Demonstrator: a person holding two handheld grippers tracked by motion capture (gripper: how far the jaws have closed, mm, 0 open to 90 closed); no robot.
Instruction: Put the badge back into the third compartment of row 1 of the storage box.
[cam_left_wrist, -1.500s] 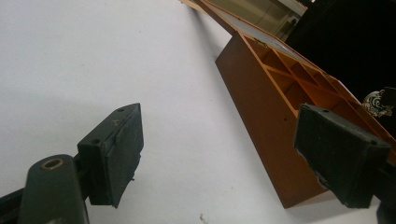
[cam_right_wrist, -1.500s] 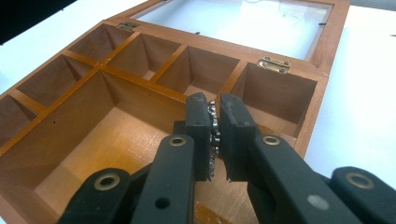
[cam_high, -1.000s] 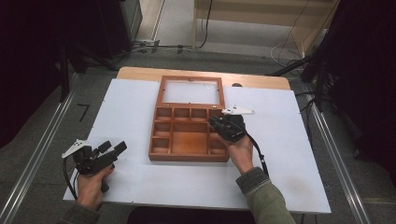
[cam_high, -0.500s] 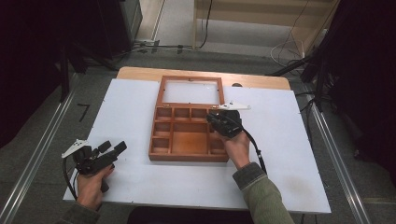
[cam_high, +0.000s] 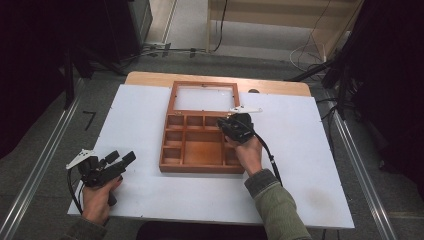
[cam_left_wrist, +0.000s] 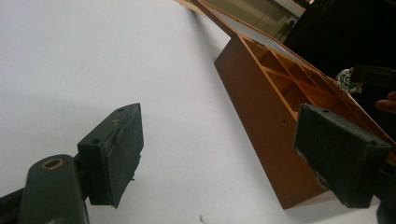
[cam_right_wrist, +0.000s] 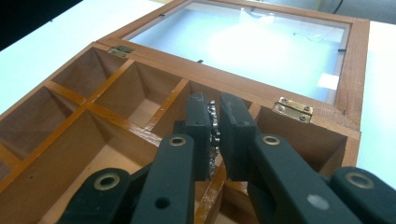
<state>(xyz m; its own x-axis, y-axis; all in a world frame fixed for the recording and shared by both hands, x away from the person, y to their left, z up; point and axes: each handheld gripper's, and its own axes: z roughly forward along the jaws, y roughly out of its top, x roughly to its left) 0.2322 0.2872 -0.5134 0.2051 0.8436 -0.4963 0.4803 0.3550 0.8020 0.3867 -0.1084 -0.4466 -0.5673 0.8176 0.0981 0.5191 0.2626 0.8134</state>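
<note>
A wooden compartment box (cam_high: 200, 169) lies open mid-table, its glass-paned lid (cam_high: 204, 98) folded flat behind it. My right gripper (cam_high: 231, 123) hovers over the box's right rear compartments. In the right gripper view its jaws are shut on a small silvery beaded piece (cam_right_wrist: 214, 135), just above a divider (cam_right_wrist: 116, 116) and short of the lid (cam_right_wrist: 243, 42). My left gripper (cam_high: 121, 157) rests open at the table's front left, empty, pointing at the box. The left gripper view looks between its jaws at the box's side wall (cam_left_wrist: 261, 107).
The white table top (cam_high: 310, 150) has free room on both sides of the box. Brass hinges (cam_right_wrist: 293, 108) join lid and box. A cable (cam_high: 267, 152) trails from the right gripper along the forearm. Metal rails (cam_high: 40, 170) run beside the table.
My right gripper has crept slightly farther and to the left over the box, still holding the beaded piece. The left gripper has stayed put.
</note>
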